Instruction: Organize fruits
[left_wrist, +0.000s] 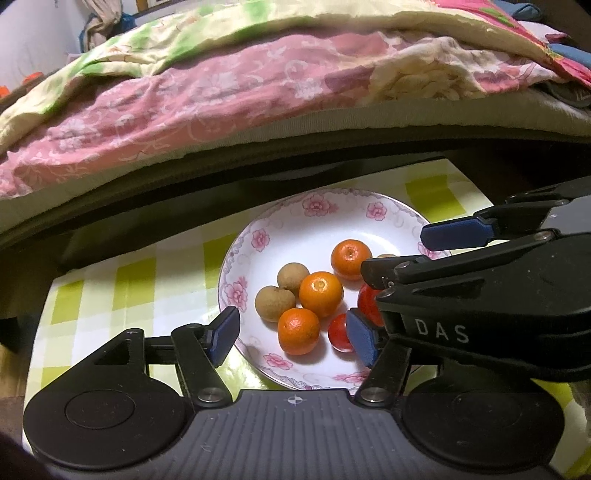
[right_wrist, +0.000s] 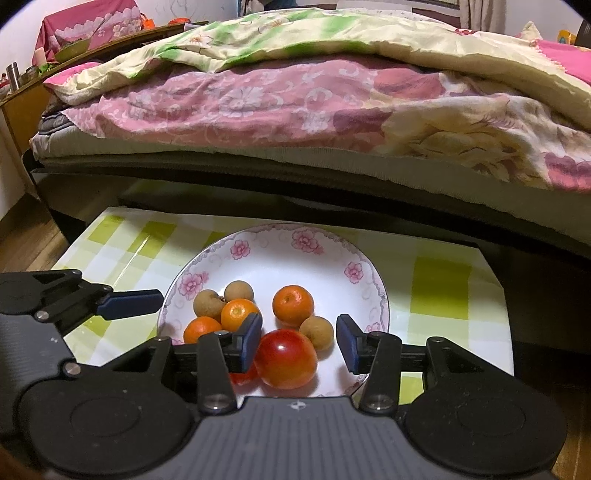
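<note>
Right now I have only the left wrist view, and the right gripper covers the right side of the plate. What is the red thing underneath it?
Observer: In the right wrist view it is a large red fruit, round and glossy, lying on the near part of the plate.
Operator: Is the right gripper shut on it?
Observer: No. The right gripper is open, with the fruit between its fingers and a clear gap on its right side.
Operator: Is anything else hidden back there?
Observer: Yes, a brown longan lies just behind the red fruit, next to an orange.
</note>
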